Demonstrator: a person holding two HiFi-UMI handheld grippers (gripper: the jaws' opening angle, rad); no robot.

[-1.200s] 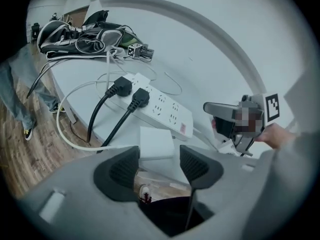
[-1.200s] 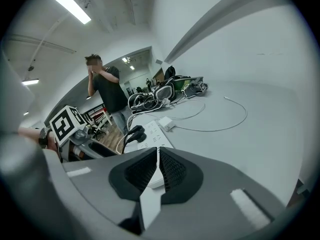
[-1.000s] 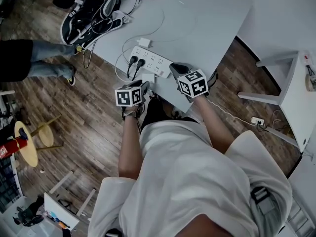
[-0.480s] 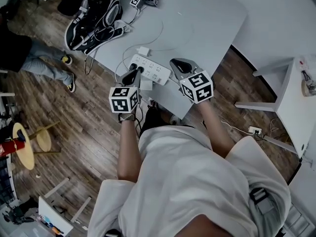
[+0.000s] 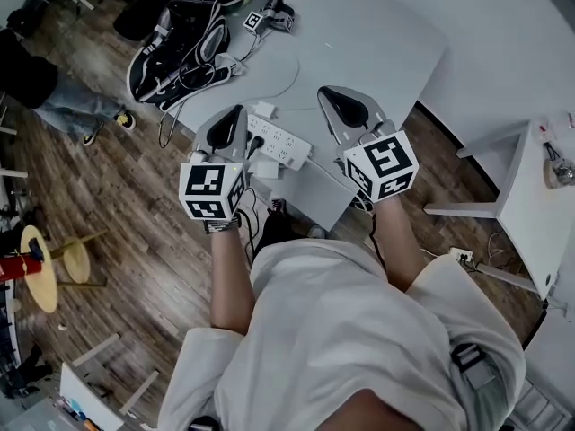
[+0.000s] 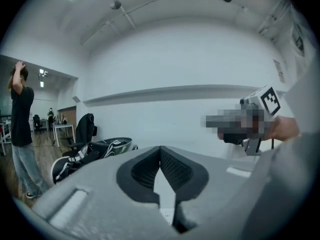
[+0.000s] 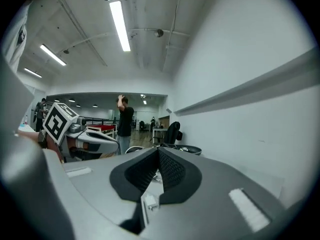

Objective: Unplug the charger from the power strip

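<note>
A white power strip [image 5: 286, 144] lies near the front edge of the white table [image 5: 377, 34]. A black plug [image 5: 254, 141] sits in its left end, and a white charger [image 5: 263, 110] lies just behind it with a thin white cable. My left gripper [image 5: 235, 111] hangs above the strip's left end, level, jaws shut and empty [image 6: 160, 149]. To the right of the strip my right gripper [image 5: 325, 93] is raised the same way, its pads meeting with nothing between them [image 7: 158, 151]. A sliver of the strip [image 6: 166, 215] shows below the left jaws.
Black bags with tangled cables [image 5: 180, 43] lie on the table's far left, with a marker-tagged device [image 5: 269, 16] behind them. A white side table [image 5: 539, 196] stands at the right, a floor socket [image 5: 463, 257] beside it. A person [image 5: 45, 97] stands at the left by round stools [image 5: 45, 268].
Both grippers have risen from the table's front edge toward the camera and now hang over the strip area. The power strip and plugs have not moved.
</note>
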